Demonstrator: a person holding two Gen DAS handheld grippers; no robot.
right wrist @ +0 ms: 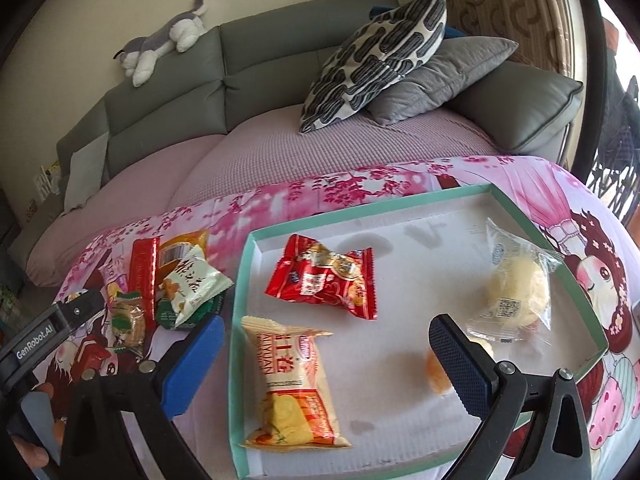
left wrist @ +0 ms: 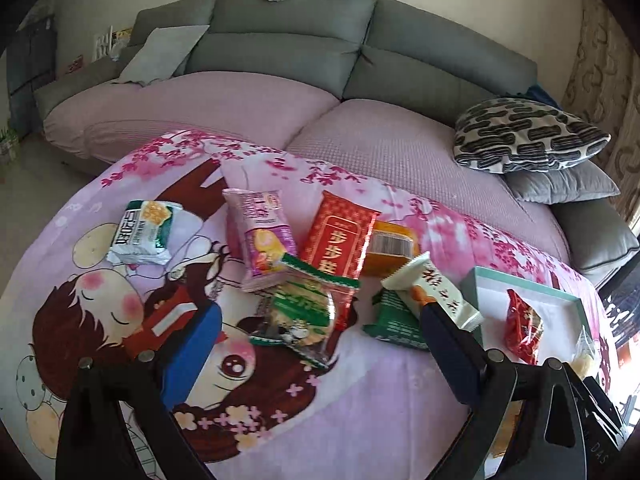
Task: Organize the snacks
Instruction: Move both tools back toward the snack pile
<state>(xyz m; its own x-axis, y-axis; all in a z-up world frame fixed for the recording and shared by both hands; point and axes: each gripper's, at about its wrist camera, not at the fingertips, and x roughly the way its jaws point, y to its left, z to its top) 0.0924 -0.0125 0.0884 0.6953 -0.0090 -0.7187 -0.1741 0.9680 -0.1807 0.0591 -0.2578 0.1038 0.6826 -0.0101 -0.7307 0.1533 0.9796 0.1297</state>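
Meanwhile, both grippers' jaws gape wide and empty, the left gripper [left wrist: 316, 344] over loose foil snack packets [left wrist: 296, 248] on the pink cartoon-print desk cloth [left wrist: 360, 400], the right gripper [right wrist: 332, 364] above the shallow teal-rimmed cardboard tray [right wrist: 240, 320], apparently the collecting point

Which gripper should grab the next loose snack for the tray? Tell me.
Left. The left gripper hangs open right over the loose pile, nearest the green cracker packet. The right gripper is open over the tray.
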